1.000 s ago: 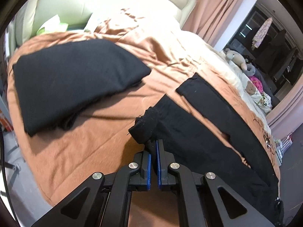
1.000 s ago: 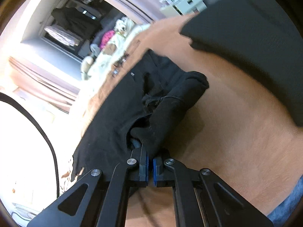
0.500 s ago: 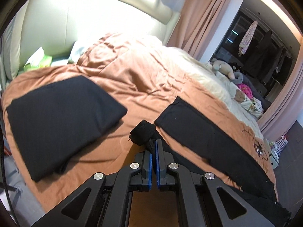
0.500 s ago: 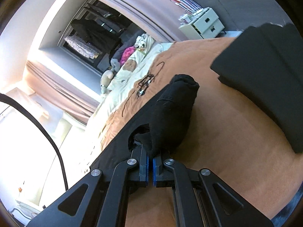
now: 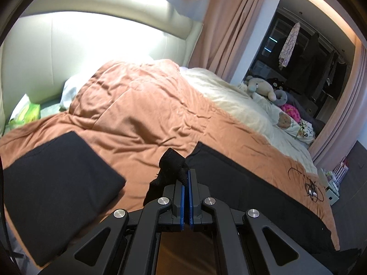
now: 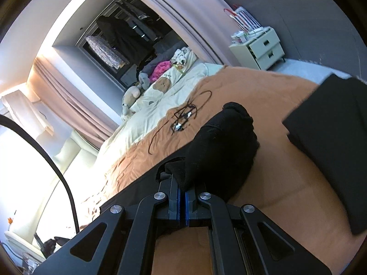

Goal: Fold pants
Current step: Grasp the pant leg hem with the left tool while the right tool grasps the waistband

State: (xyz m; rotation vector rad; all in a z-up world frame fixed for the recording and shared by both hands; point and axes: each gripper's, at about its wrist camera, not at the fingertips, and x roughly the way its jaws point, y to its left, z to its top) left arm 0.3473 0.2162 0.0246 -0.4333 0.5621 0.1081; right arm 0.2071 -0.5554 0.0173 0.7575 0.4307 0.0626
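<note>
Black pants (image 5: 247,183) lie stretched along the near edge of an orange duvet (image 5: 142,114). My left gripper (image 5: 186,178) is shut on a bunched corner of the pants (image 5: 172,162) and holds it above the bed. My right gripper (image 6: 182,188) is shut on another bunched part of the pants (image 6: 220,146), also lifted, with fabric draping over the fingers. The rest of the pants runs back under the right gripper (image 6: 137,188).
A folded black garment (image 5: 52,188) lies on the duvet to the left; it shows at the right in the right wrist view (image 6: 332,142). Black cables (image 6: 183,116) lie on the duvet. Stuffed toys (image 5: 261,87), a cream blanket (image 5: 229,91), a headboard (image 5: 91,41) and a nightstand (image 6: 259,48) surround the bed.
Both grippers have risen with the pants' ends in them, lifting the bunched fabric off the duvet. The views tilted up toward the headboard and the room.
</note>
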